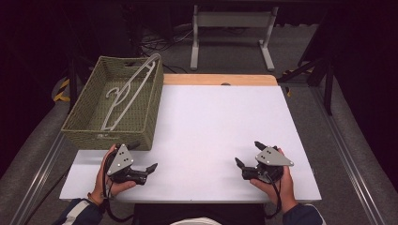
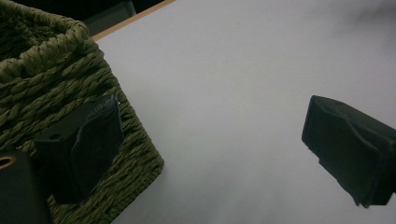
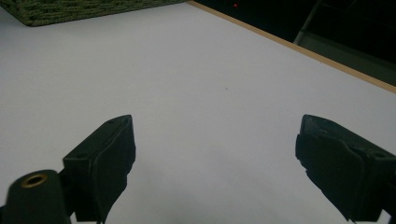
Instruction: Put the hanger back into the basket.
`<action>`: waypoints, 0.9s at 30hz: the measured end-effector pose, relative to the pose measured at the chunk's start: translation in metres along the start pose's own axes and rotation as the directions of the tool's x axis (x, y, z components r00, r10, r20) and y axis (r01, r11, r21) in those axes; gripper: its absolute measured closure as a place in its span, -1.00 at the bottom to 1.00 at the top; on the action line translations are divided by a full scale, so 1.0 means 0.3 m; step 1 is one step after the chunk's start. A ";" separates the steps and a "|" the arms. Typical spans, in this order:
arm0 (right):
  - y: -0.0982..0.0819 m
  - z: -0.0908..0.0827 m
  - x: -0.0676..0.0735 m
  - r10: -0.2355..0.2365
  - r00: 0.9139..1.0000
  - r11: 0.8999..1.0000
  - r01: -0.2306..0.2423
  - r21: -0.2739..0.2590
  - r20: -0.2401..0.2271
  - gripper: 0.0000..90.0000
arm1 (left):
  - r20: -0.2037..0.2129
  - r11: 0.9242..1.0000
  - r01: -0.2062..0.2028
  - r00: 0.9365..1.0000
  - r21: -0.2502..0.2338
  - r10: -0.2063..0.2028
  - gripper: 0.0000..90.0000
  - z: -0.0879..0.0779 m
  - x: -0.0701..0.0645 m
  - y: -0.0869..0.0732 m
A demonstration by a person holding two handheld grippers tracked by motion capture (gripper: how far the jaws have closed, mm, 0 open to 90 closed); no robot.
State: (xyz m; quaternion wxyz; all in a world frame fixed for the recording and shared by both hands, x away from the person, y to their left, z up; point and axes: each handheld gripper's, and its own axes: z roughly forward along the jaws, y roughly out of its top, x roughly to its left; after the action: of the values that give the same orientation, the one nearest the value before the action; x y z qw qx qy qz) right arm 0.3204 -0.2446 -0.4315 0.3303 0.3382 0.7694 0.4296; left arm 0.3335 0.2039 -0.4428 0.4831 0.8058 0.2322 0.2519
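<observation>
A green woven basket (image 1: pixel 112 105) stands on the back left of the white table (image 1: pixel 216 117). Inside it a white plastic hanger (image 1: pixel 129 91) leans, its top resting over the far right rim. My left gripper (image 1: pixel 144 155) is held open just in front of the basket's near right corner, with nothing between its jaws. In the left gripper view the basket (image 2: pixel 46 79) sits right behind one black finger (image 2: pixel 81 149). My right gripper (image 1: pixel 248 153) is open over the front right of the table, also holding nothing. The right gripper view has the basket (image 3: pixel 70 9) far off at top left.
A wooden strip (image 1: pixel 220 79) runs along the table's far edge. Beyond it a white metal frame (image 1: pixel 232 21) and cables stand on the grey floor. Dark stands flank the table on both sides.
</observation>
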 end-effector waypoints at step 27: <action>-0.007 0.016 -0.010 -0.015 0.999 1.000 0.015 0.000 -0.032 -0.71 | 0.005 1.000 0.022 1.000 0.005 -0.022 -0.88 0.001 0.010 -0.005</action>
State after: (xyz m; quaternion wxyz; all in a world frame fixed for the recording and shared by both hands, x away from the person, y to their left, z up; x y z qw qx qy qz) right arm 0.3253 -0.2458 -0.4348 0.3212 0.3257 0.7771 0.4323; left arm 0.3357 0.2064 -0.4438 0.4846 0.8049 0.2405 0.2440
